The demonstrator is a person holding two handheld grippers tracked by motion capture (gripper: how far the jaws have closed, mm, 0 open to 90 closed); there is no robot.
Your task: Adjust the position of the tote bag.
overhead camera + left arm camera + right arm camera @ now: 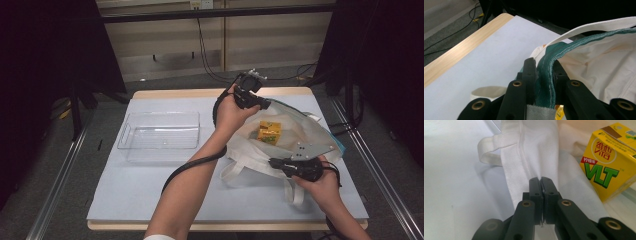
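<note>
1. A cream cloth tote bag with a green-trimmed rim [287, 135] lies on the right half of the pale blue surface [150, 185], its mouth held apart between the two hand-held grippers.
2. The left hand-held gripper [265, 104] is raised over the far side of the bag. In the left gripper view its jaws are pinched tight on the green rim [546, 72], the cloth squeezed between the pads.
3. The right hand-held gripper [274, 162] sits low at the near side of the bag. In the right gripper view its jaws [540, 182] are closed almost completely on a fold of the cream cloth [534, 155].
4. A yellow drink carton with green lettering [269, 131] lies inside the open bag, between the two grippers; the right gripper view shows it [610, 160] just beside the gripped fold.
5. A white strap loop [489, 150] of the bag rests flat on the surface near the right gripper.
6. A clear plastic rectangular tray [160, 131] stands on the left half of the surface, well apart from the bag.
</note>
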